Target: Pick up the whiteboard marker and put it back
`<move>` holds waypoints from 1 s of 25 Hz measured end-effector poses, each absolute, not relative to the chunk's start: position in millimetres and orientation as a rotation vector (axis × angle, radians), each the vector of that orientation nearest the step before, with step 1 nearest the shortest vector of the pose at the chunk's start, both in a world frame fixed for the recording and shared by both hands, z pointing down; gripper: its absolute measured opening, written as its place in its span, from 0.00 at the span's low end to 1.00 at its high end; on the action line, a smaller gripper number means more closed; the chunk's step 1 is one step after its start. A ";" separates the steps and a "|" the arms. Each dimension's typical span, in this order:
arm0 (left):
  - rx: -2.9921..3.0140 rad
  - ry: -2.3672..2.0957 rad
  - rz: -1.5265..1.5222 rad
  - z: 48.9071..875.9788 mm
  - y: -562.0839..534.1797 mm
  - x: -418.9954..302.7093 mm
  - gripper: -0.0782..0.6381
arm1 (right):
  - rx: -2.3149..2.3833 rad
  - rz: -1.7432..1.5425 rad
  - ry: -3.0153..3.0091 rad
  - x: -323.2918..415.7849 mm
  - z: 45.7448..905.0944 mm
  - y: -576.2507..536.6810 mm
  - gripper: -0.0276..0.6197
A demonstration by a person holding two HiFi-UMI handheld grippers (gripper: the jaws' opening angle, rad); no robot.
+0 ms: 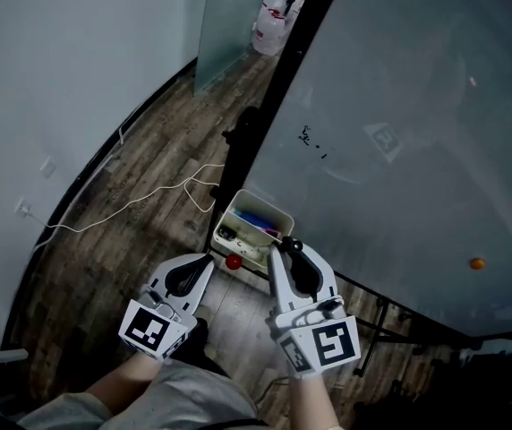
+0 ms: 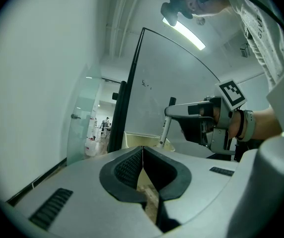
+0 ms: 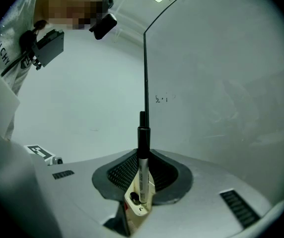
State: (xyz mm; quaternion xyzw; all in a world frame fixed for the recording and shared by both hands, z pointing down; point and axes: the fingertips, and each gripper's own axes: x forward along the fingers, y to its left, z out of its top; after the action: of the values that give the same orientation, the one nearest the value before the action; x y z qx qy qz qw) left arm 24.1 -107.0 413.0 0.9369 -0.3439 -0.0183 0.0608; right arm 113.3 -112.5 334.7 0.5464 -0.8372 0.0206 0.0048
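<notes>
Whiteboard marker (image 3: 143, 166): slim, black-capped cylinder

in the head view the right hand-held gripper (image 1: 287, 251) covers nearly all of the whiteboard marker (image 1: 293, 241); only its dark tip shows. the tray (image 1: 272, 204) holds items too small to name. the marks (image 1: 308, 135) on the whiteboard (image 1: 417, 106) are too small to read, and the top and right edges cut it off. the top edge also cuts the white bottle (image 1: 272, 21).
</notes>
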 end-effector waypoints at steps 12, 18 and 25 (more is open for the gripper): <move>2.878 -0.979 -0.040 410.0 -103.2 33.2 0.13 | 1.694 0.051 -2.646 112.1 321.7 -111.1 0.16; 2.886 -0.964 -0.052 405.9 -101.4 34.2 0.13 | 1.696 0.044 -2.650 112.1 315.7 -109.5 0.16; 2.879 -0.954 -0.061 400.8 -101.0 34.7 0.13 | 1.694 0.022 -2.662 110.9 304.0 -107.5 0.16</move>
State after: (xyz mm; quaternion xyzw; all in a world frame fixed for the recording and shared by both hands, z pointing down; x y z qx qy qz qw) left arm 34.7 -101.0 400.8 0.9476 -0.3141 -0.0200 0.0541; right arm 110.9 -107.5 304.0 0.5368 -0.8437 0.0070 -0.0069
